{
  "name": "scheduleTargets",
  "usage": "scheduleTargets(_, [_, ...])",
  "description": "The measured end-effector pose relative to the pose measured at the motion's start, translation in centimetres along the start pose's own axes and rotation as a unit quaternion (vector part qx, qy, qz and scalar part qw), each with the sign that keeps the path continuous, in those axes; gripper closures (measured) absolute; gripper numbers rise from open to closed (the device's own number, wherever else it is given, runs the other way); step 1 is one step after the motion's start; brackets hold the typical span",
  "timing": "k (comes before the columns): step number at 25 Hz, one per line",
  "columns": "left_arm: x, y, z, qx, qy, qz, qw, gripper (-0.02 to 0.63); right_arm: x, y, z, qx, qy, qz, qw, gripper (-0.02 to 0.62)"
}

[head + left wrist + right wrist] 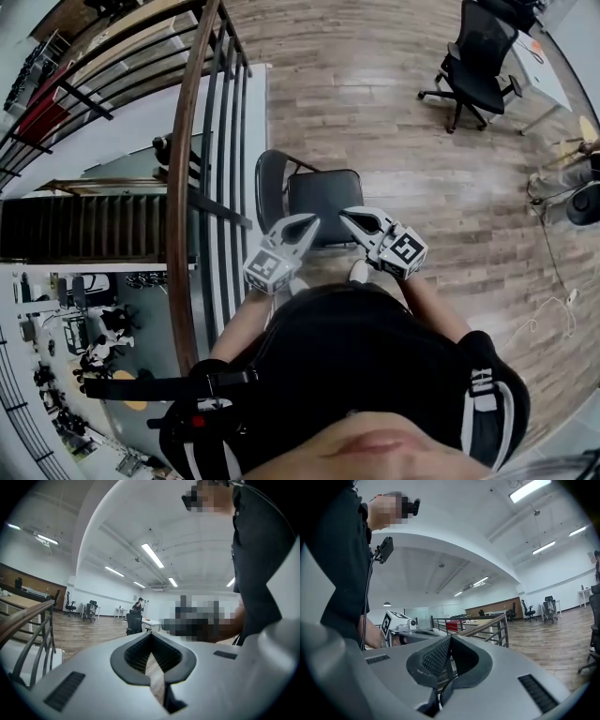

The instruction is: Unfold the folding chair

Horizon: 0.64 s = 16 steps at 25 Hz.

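The folding chair (323, 199) stands open on the floor (394, 112); we judge nothing is left. Our left hand-held gripper (312, 222) and right hand-held gripper (345, 217) are clenched, empty.

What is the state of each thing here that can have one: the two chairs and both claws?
folding chair: unfolded, seat down, not gripped.
left claw: shut, holds nothing.
right claw: shut, holds nothing.
office chair: upright, nobody sits on it.
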<state>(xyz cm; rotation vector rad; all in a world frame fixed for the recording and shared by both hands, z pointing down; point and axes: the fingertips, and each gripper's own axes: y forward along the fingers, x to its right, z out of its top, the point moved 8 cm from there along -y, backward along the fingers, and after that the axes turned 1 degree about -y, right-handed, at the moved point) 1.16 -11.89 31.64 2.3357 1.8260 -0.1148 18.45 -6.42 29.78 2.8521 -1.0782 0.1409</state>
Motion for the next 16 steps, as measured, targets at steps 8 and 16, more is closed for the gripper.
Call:
scheduleTargets(8, [0.1, -0.2, 0.4, -0.001, 0.003, 0.006, 1.0, 0.603, 0.1, 0.2, 0.5, 0.0, -0.003, 0.006, 1.0, 0.589])
scheduleTargets(16, [1.3, 0.0, -0.1, -0.002, 0.005, 0.005, 1.0, 0.603, -0.5, -0.9, -0.1, -0.003, 0.003, 0.006, 1.0, 0.589])
